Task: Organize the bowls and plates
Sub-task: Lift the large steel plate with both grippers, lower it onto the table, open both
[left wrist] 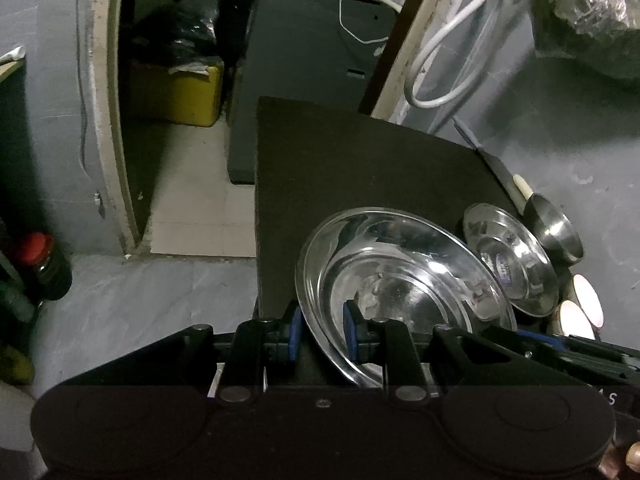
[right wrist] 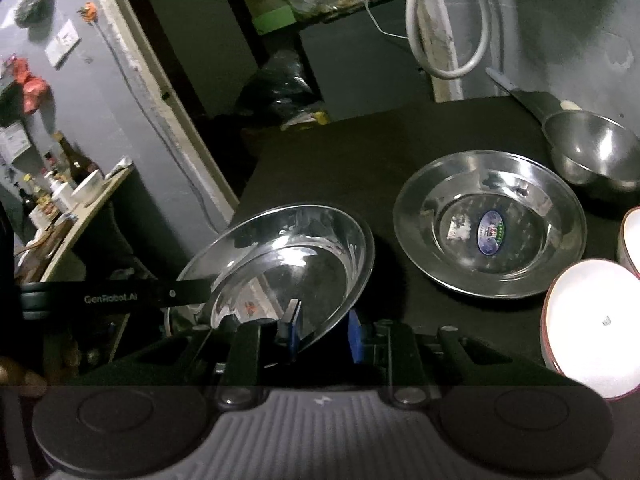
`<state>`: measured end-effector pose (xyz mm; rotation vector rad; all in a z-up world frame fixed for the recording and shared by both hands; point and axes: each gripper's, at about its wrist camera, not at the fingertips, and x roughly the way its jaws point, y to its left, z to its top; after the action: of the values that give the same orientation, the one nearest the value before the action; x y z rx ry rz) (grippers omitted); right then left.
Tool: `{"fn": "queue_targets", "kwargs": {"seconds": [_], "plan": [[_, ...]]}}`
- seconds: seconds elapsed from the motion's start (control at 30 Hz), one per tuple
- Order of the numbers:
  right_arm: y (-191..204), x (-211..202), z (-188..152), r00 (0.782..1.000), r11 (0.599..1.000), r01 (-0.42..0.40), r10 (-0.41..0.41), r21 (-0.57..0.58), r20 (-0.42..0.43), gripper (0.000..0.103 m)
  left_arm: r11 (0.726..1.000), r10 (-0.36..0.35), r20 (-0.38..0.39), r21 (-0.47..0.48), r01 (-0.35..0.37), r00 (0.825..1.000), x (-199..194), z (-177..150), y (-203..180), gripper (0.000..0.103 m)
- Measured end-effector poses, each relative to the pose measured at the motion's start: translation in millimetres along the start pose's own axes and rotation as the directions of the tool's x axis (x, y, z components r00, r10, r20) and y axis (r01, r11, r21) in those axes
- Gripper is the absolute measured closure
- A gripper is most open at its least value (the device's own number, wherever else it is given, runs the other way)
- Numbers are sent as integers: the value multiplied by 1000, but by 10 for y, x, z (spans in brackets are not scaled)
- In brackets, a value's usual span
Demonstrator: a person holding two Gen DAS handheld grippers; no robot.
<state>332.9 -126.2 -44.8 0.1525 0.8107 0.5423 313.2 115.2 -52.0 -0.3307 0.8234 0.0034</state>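
Steel plate tilted, both grippers' jaws clamped on rim, near edge hidden, white bowl cut off rt.

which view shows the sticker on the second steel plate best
The right wrist view: the stickered plate lies open to the camera, its blue oval sticker clear. In the left wrist view the same plate appears edge-on, its sticker squeezed and blurred.
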Motion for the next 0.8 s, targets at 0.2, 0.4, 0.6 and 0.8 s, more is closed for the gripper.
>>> {"fn": "queue_targets", "kwargs": {"seconds": [0.2, 0.4, 0.6, 0.8], "plan": [[-26, -237, -50, 999, 999, -31, 32, -30, 23, 76, 1000, -1, 25, -10, 1, 1000, -224, -142, -123, 80], [-103, -554, -119, 998, 998, -45, 47, -54, 42, 76, 1000, -13, 40, 0, 13, 999, -447, -316, -324, 80], [-208, -858, -251, 998, 997, -44, 47, -65, 49, 76, 999, -29, 30, 27, 28, 999, -634, -521, -563, 80], [-317, -1097, -429, 998, 997, -42, 45, -63, 38, 76, 998, -37, -7, 52, 37, 999, -736, -747, -740, 79]]}}
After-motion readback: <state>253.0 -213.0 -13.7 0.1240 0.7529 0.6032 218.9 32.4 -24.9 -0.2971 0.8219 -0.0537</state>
